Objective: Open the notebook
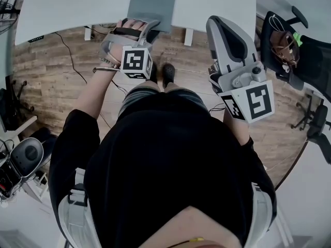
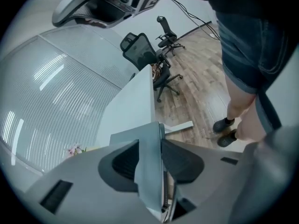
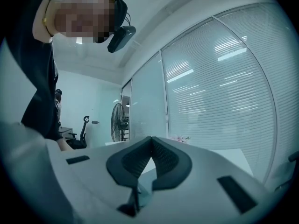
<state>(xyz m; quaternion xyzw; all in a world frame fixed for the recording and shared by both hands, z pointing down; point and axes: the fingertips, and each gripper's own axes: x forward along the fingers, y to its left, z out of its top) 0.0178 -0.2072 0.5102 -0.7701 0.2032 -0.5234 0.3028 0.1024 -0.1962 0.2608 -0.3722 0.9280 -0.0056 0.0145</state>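
Observation:
A grey notebook (image 1: pixel 153 3) lies at the near edge of the white table (image 1: pixel 67 4), slightly overhanging it. My left gripper (image 1: pixel 147 26) reaches down to that edge. In the left gripper view its jaws (image 2: pixel 150 144) stand either side of the notebook's grey cover (image 2: pixel 148 174), and both dark pads press against it; white page edges show just below. My right gripper (image 1: pixel 218 24) is held up off to the right, away from the notebook. Its fingertips meet with nothing between them (image 3: pixel 150 141).
A black office chair (image 1: pixel 289 45) stands at the right, seen also beyond the table end (image 2: pixel 140 50). Cables run over the wood floor (image 1: pixel 67 56). The person's feet (image 1: pixel 161 72) stand by the table. A glass wall with blinds and a fan (image 3: pixel 119 120) lie beyond.

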